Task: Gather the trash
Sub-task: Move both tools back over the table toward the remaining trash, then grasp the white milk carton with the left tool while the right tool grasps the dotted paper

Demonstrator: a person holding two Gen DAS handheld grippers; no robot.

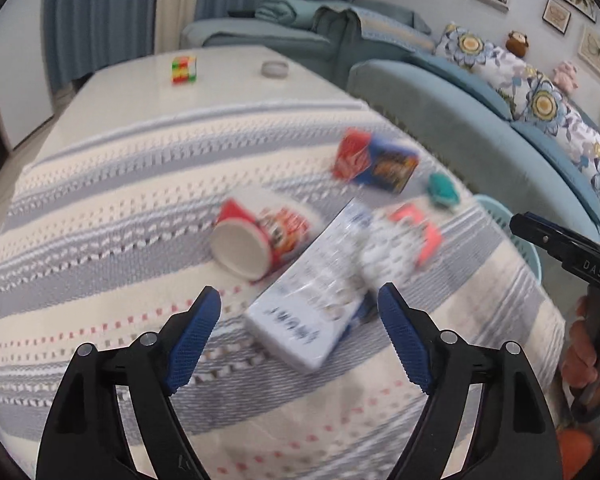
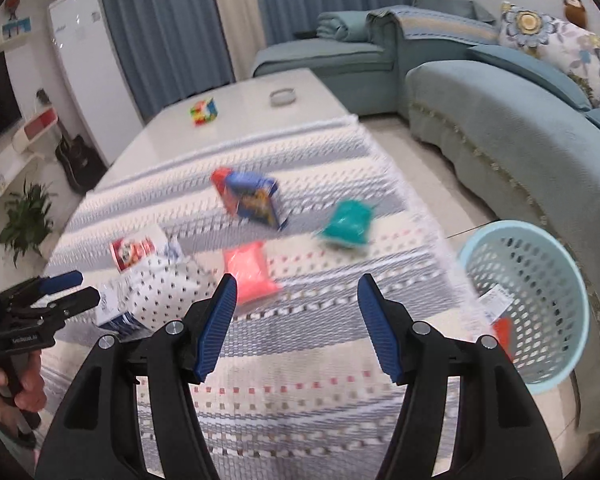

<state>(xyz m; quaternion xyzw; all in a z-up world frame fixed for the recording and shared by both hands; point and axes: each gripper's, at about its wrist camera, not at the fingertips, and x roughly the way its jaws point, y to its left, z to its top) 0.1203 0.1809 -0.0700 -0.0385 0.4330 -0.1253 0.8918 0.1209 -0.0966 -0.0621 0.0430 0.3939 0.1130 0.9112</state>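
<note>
Trash lies on a striped tablecloth (image 1: 100, 208). A white box (image 1: 308, 300) lies just ahead of my open left gripper (image 1: 300, 312), between its fingers' line. A red paper cup (image 1: 256, 240) lies on its side beyond it. A red and blue packet (image 1: 376, 164), a teal wrapper (image 1: 442, 190) and a pink packet (image 1: 416, 228) lie farther right. My right gripper (image 2: 296, 300) is open and empty above the cloth, with the pink packet (image 2: 250, 272) at its left finger, the teal wrapper (image 2: 348, 224) ahead. A light blue basket (image 2: 528, 300) holding some trash stands right of the table.
A Rubik's cube (image 2: 204, 112) and a small round dish (image 2: 284, 98) sit on the bare far tabletop. A blue sofa (image 2: 500, 128) runs along the right. A white cabinet (image 2: 88, 72) and a plant (image 2: 26, 216) stand left.
</note>
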